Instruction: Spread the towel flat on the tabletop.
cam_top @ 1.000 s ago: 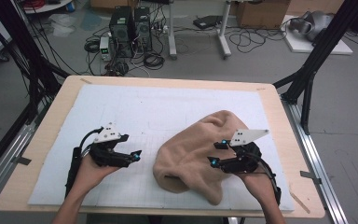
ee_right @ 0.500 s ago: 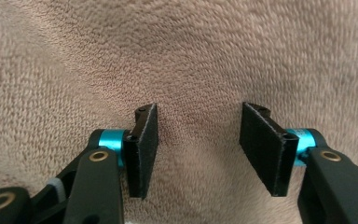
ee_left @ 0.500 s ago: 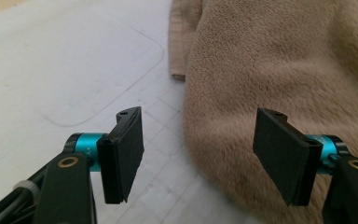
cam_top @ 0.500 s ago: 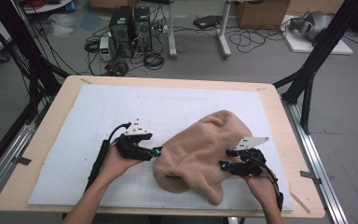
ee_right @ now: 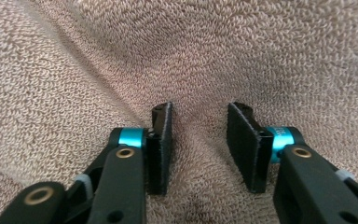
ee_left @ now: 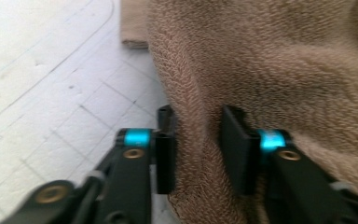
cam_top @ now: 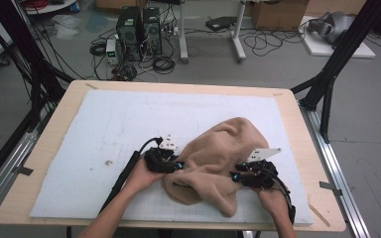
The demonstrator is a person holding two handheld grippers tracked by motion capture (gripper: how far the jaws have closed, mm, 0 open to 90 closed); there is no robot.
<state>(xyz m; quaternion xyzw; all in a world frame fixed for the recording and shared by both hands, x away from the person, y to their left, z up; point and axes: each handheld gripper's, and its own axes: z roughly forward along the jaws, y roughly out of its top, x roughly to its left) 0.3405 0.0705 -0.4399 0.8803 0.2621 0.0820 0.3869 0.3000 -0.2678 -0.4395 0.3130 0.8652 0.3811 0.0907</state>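
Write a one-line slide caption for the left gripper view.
Left gripper, jaws open, straddles a raised fold of the tan towel on the white gridded mat.

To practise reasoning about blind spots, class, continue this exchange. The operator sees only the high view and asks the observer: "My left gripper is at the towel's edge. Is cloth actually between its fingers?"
Observer: Yes. In the left gripper view, the left gripper is open and a raised fold of the tan towel stands between its fingers.
Operator: And the right one?
Observer: The right gripper is open too. Its fingers are apart over the towel, with a shallow crease running up between them.
Operator: Is the left gripper fully over cloth?
Observer: No. To one side of its fingers lies bare white mat, and on the other side, towel.
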